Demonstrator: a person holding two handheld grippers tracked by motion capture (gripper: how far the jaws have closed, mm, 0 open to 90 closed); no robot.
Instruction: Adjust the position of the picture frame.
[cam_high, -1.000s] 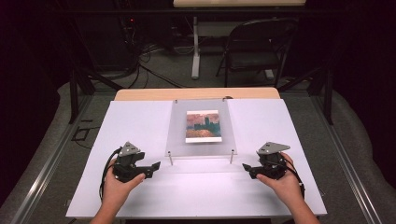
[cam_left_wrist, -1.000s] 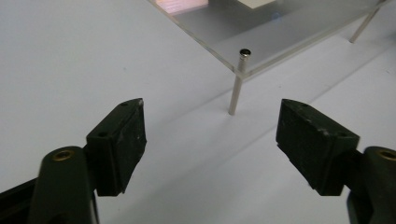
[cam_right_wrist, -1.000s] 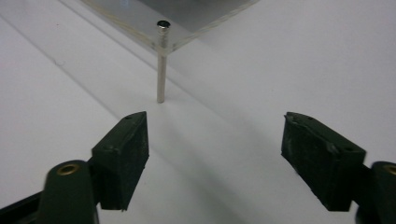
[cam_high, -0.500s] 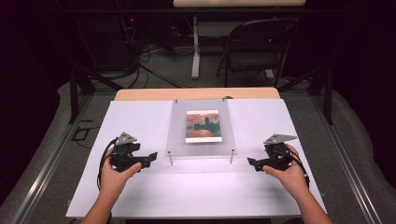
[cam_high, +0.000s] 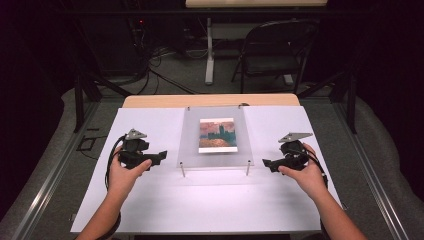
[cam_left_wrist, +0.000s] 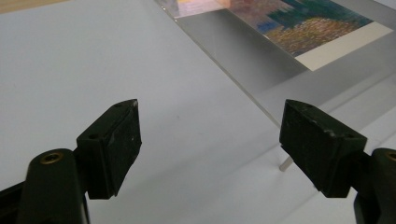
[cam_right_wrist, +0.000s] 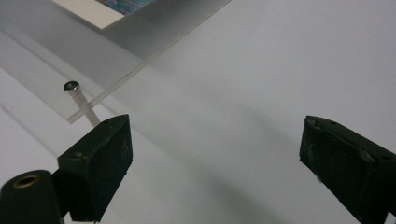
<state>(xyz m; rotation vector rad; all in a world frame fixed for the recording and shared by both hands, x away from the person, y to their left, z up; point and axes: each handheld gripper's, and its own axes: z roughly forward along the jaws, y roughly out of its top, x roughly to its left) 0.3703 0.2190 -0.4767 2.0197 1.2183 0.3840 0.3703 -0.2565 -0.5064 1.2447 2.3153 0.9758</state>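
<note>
Print (cam_left_wrist: 299, 28) cut off by top edge; picture detail blurred.

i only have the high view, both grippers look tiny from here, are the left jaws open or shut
Observer: Open. In the left gripper view the left gripper has a wide gap between its jaws, with bare white table showing through.
Operator: and the right one
Observer: Also open; the right gripper holds nothing, its jaws spread wide.
Operator: is the clear panel lying flat on the table
Observer: No. The right gripper view shows the clear panel raised on a slim post with a small cap on top, and a shadow beneath it.
</note>
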